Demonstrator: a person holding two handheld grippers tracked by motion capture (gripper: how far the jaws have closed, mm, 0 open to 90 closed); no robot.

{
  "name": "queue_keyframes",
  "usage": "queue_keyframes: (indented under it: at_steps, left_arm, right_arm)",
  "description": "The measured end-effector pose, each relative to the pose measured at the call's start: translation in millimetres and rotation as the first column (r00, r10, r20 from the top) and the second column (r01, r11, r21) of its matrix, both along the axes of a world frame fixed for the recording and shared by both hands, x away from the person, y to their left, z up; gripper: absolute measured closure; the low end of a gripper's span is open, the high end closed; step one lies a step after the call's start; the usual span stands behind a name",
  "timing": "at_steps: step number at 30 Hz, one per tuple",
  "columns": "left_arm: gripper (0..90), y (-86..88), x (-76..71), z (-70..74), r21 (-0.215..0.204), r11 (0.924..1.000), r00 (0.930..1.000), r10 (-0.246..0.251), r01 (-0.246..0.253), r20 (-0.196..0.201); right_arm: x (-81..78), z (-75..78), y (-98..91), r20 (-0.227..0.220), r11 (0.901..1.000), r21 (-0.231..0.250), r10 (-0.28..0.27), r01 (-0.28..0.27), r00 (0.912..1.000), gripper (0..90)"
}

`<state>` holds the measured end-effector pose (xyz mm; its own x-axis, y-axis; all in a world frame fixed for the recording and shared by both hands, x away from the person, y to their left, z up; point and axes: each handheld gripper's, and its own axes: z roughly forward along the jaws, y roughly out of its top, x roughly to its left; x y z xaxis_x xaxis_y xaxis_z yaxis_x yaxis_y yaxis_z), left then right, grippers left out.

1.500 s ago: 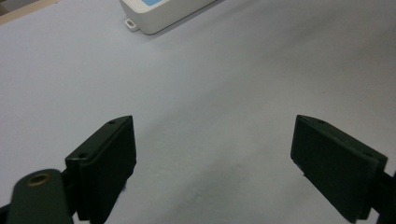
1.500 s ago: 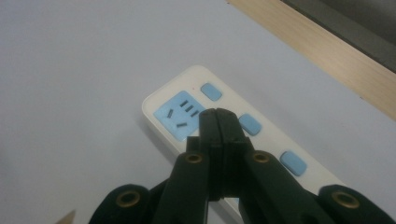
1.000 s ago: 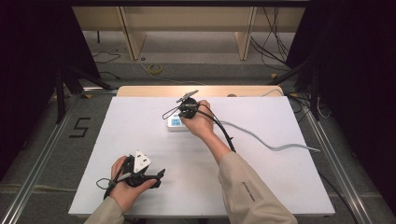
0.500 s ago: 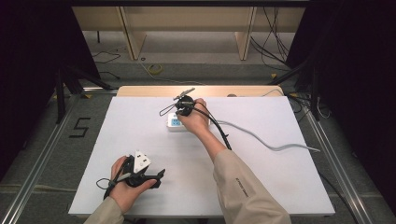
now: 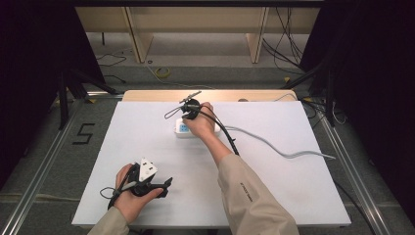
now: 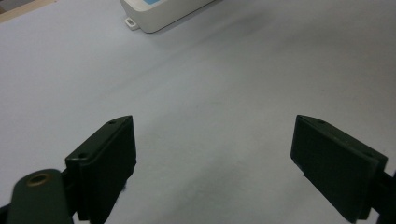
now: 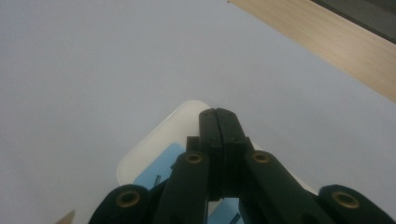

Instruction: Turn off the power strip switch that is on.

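At the far centre of the white table point(image 5: 293, 186), just short of its bare wooden far edge point(image 7: 322, 46), lies a white box point(image 5: 180, 130) with rounded corners, a light-blue label on its top face and a small mounting tab projecting from one corner. A grey cable point(image 5: 284, 149) runs from the box area rightward across the table surface to the right edge. The right hand point(image 5: 201, 123) rests over the right part of the box and holds the right gripper point(image 5: 188, 99) above it, tips directed toward the far edge. In the right gripper view, the two black jaws are pressed flat together with nothing between them, and the box point(image 7: 154, 154) with its blue label sits directly beneath them. Contact between the jaw tips and the box cannot be determined. At the near left of the table, the left hand point(image 5: 131, 193) holds the left gripper point(image 5: 169, 182) low over the surface, its grey three-cornered plate uppermost and its jaws directed to the right. In the left gripper view, the jaws stand wide apart over bare table with nothing between them, and the box point(image 6: 163, 11) appears well beyond them at the far edge of that view.
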<state>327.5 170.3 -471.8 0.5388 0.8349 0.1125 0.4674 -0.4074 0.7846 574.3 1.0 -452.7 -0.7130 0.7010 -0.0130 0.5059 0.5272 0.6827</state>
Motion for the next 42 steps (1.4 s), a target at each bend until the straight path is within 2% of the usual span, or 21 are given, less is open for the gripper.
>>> queue_keyframes:
  at_steps: [11,25,34,42]
  left_arm:
    - [14.0,-0.3,0.2,-0.5,-0.004,1.0,1.0,0.0,0.0,-0.001]
    - [14.0,-0.4,0.2,-0.8,-0.004,1.0,1.0,0.0,0.0,-0.001]
    - [14.0,-1.0,-0.6,-0.3,0.003,1.0,1.0,-0.004,0.004,0.0]
    - [13.9,-0.5,-0.9,-0.7,0.004,1.0,1.0,-0.002,0.002,-0.003]
  right_arm:
    - [2.7,-4.9,1.5,-0.01,0.9999,-0.002,-0.014,0.014,0.9999,90.0]
    - [4.1,-7.2,4.0,0.004,0.9999,-0.016,-0.003,0.003,1.0,90.0]
    - [2.8,-7.3,6.3,-0.002,0.9992,-0.037,-0.017,0.017,0.9999,90.0]
    - [1.5,-8.2,6.8,0.012,0.9992,-0.031,-0.025,0.025,0.9996,90.0]
